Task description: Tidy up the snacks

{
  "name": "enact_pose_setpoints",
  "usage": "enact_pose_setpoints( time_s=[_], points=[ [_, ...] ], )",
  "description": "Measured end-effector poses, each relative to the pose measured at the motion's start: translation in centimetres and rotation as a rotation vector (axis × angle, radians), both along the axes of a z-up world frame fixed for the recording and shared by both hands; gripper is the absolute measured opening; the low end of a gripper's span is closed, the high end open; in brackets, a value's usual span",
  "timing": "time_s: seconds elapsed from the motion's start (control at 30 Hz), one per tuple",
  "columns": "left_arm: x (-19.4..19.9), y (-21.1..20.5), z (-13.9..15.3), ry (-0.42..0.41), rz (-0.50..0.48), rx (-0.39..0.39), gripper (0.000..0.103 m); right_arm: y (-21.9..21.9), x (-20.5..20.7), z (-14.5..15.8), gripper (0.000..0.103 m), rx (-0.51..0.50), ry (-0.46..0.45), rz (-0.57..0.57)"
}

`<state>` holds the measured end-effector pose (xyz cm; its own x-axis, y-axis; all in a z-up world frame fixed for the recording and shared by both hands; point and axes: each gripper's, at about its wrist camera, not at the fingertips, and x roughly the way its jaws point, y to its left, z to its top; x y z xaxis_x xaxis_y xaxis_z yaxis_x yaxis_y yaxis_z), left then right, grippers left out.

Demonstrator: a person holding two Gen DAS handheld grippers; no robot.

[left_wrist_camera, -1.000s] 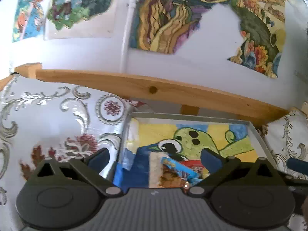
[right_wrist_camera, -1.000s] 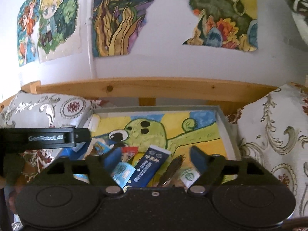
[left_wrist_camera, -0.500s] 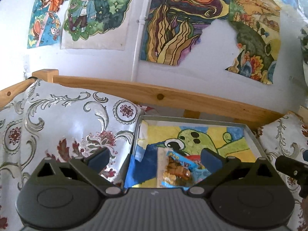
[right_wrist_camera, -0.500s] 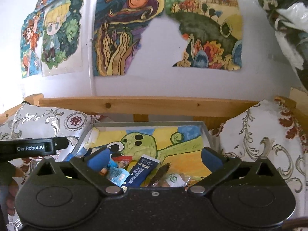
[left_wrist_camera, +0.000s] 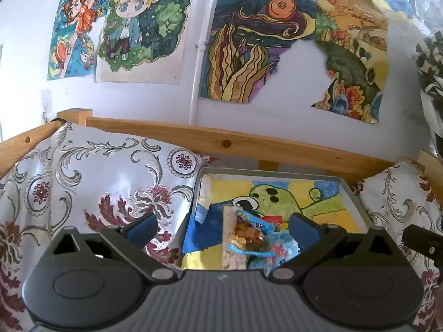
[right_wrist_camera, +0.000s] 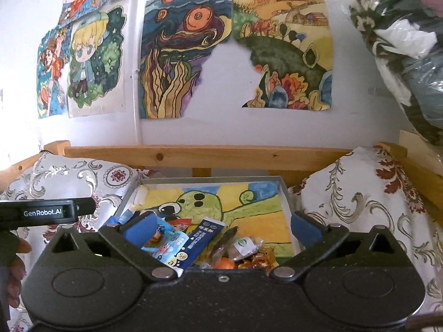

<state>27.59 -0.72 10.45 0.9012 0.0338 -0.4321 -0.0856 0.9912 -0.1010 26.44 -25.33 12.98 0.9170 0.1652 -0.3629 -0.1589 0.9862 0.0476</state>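
While the left gripper (left_wrist_camera: 221, 225) hangs with its jaws spread wide and nothing between them, the left wrist view shows a grey tray (left_wrist_camera: 353, 193) set between two patterned cushions (left_wrist_camera: 91, 182), with snack packets (left_wrist_camera: 249, 235) lying at its near end on a green cartoon drawing; from the right wrist, the right gripper (right_wrist_camera: 221, 225), whose jaws have just been opening, stands wide and empty above the same tray (right_wrist_camera: 285, 193), where a dark blue packet (right_wrist_camera: 203, 235) lies among wrapped sweets (right_wrist_camera: 243, 246)

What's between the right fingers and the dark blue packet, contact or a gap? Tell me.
Apart. The right wrist view shows the right gripper wide open, fingers clear on both sides of the dark blue packet lying in the tray.
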Motion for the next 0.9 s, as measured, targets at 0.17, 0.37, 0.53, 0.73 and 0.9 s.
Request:
enact_pose_setpoints(
  time_s=[0.17,0.37,0.53,0.73,0.9],
  points=[
    [-2.6,-0.3,-0.4,0.000,-0.001,0.002,0.103,-0.5,-2.0,0.0,0.102,-0.001,-0.015,-0.002],
    [-5.9,-0.2,-1.9,0.050,-0.002,-0.008,0.103,-1.0,-5.3,-0.9,0.102,-0.002,-0.019,0.007],
    [-8.4,0.1,-3.3,0.071,0.026,-0.012,0.103,-0.9,-8.0,-2.2,0.102,-0.009,-0.014,0.013],
    [-11.0,0.5,-4.7,0.089,0.048,-0.017,0.103,-1.0,-10.8,-3.8,0.102,-0.021,-0.005,0.017],
    [-12.5,0.8,-5.7,0.101,0.048,-0.003,0.103,-1.2,-12.3,-5.1,0.102,-0.024,0.020,-0.003]
  ],
)
